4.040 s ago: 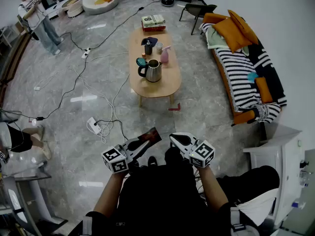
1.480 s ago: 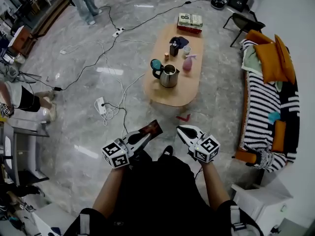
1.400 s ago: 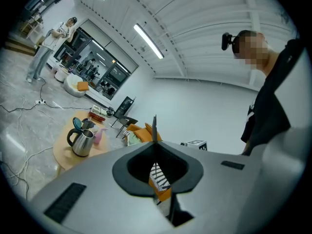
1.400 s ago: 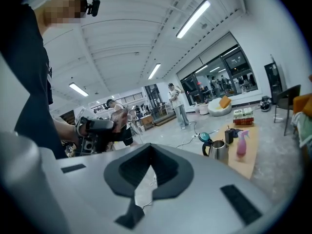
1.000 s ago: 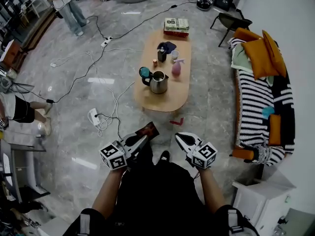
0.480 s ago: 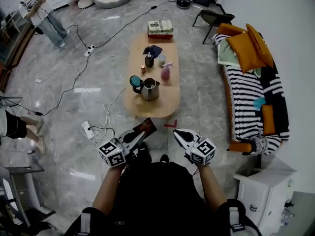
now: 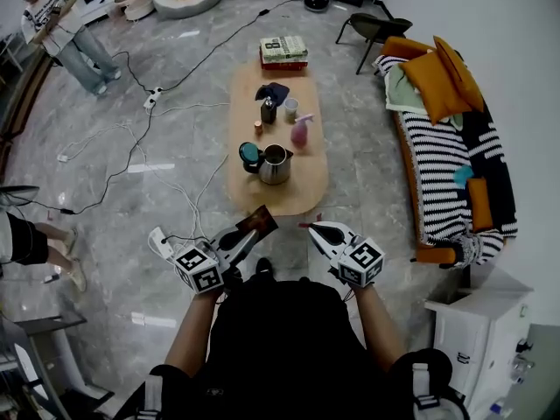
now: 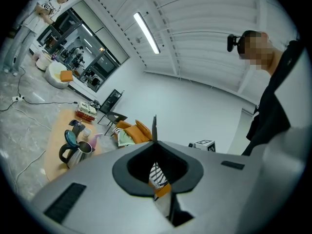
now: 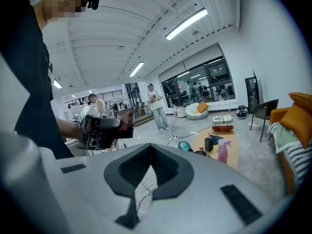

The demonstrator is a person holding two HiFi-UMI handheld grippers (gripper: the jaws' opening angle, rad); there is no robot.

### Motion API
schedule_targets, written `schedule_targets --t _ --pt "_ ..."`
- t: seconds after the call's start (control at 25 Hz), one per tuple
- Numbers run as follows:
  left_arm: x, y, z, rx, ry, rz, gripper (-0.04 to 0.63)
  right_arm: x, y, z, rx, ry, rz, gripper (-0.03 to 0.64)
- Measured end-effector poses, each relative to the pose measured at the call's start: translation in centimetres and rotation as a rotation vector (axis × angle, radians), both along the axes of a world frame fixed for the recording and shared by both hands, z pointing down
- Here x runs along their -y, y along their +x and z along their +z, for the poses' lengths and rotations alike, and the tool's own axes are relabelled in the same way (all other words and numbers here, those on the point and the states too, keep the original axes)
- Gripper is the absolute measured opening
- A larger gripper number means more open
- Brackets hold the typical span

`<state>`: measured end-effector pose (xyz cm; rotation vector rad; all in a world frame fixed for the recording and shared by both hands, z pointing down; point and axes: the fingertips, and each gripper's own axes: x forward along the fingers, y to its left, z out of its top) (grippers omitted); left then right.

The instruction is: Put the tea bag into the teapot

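Tea bag [image 7: 261, 220]: flat sachet, probably light and flimsy, pinched by one edge in left claw [image 7: 241, 236]; right claw [image 7: 311, 228] pressed together, empty.

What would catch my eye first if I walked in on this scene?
Probably the two grippers in the person's hands, low in the head view: the left gripper pinches a dark tea bag, the right gripper is shut and empty. Just ahead stands an oval wooden table bearing a steel teapot with its teal lid flipped open. A striped sofa with orange cushions runs along the right side.
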<state>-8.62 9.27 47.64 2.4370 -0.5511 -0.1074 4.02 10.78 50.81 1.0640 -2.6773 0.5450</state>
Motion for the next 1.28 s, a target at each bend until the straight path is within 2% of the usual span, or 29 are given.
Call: schedule_targets --t 0.16,0.4,0.64,0.96,1.28 --pt "1.3 -1.0 0.4 0.004 -0.007 0.027 0.021 0.8 -0.7 -0.1 -0.010 0.007 0.031 0.008" --pt "2.7 -0.5 1.2 0.014 -0.027 0.060 0.021 1.6 0.2 0.5 -0.011 -0.014 0.084 0.008" --pt "3.8 0.3 1.8 0.030 -0.042 0.049 0.021 2.9 0.9 1.7 -0.002 -0.044 0.068 0.008" --pt "6.3 0.9 2.4 0.072 -0.068 -0.070 0.021 7.8 1.3 2.5 0.017 -0.053 -0.070 0.008" --pt "9.0 3.5 1.4 0.077 -0.063 -0.224 0.021 12.7 3.2 2.1 0.016 -0.054 -0.242 0.008"
